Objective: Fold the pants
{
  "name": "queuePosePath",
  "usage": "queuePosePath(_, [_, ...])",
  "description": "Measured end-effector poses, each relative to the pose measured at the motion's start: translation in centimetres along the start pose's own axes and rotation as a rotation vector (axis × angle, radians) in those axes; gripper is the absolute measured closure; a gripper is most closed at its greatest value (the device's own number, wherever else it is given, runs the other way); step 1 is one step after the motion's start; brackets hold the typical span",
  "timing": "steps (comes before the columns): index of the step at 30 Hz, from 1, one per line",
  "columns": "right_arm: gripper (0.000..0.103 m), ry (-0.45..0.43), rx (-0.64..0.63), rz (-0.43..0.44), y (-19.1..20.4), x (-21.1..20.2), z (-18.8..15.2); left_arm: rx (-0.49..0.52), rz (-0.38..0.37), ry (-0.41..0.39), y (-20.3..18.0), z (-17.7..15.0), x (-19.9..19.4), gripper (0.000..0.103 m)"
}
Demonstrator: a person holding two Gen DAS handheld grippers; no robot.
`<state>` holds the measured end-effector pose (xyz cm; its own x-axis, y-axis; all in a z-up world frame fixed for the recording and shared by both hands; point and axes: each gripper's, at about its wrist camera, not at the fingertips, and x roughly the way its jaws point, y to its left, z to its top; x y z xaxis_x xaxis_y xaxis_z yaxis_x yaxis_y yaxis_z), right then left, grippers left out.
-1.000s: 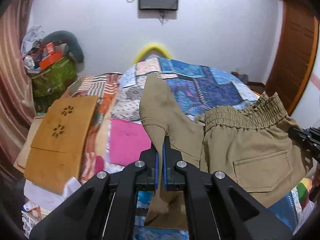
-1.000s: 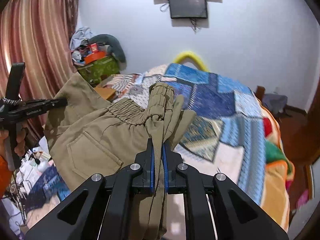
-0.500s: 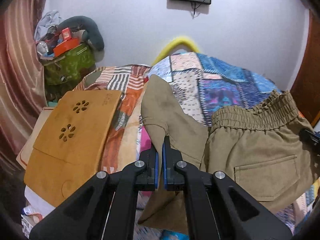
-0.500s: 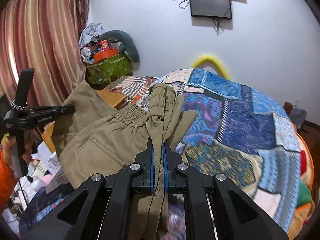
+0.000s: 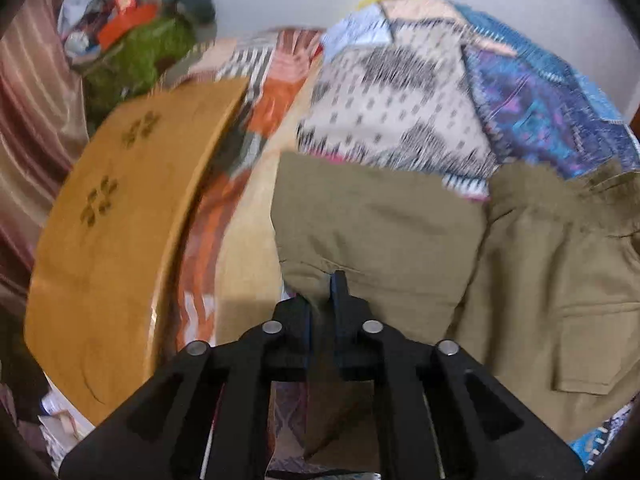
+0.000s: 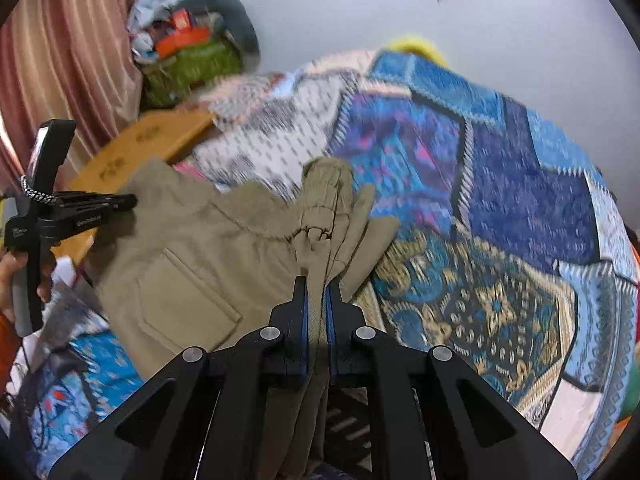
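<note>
Khaki pants (image 5: pixel 380 240) lie partly on the patchwork quilt (image 5: pixel 400 112), back pocket up at the right. My left gripper (image 5: pixel 322 280) points down at the near left edge of the cloth. Its jaws are opening: a gap shows between the fingers, and a fold of the cloth still sits in it. In the right wrist view my right gripper (image 6: pixel 316 280) is shut on the bunched waistband end of the pants (image 6: pixel 200 248), which hangs down between its fingers. The left gripper (image 6: pixel 120 202) shows there at the far left, held by a person's hand (image 6: pixel 16 264).
A wooden lap board (image 5: pixel 120 220) lies along the bed's left side. Behind it stands a green bag (image 5: pixel 140 52) piled with clutter, next to a striped curtain (image 6: pixel 60 60). The quilt (image 6: pixel 500 200) stretches bare to the right. A white wall closes the far end.
Both grippers have come down toward the bed and the pants have sunk onto the quilt. The left fingers, pressed together before, now show a gap. The right grip is unchanged.
</note>
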<state>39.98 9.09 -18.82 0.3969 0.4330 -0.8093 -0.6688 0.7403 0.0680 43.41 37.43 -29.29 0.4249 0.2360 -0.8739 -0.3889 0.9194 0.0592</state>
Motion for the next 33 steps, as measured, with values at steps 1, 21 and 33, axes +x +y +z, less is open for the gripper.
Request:
queuePosePath(1, [0.096,0.019,0.003,0.001,-0.2,0.1,-0.3,-0.007,-0.003,0.006,0.3,-0.4,0.3,0.086])
queuePosePath(21, [0.046,-0.032,-0.022,-0.042,2.8,-8.3,-2.5,0.056,0.015,-0.104,0.3,-5.8,-13.6,0.045])
queuePosePath(33, [0.046,-0.353,-0.028,-0.001,7.4,-25.3,-3.1,0.079,-0.111,-0.488,-2.1,-10.0,-36.7,0.045])
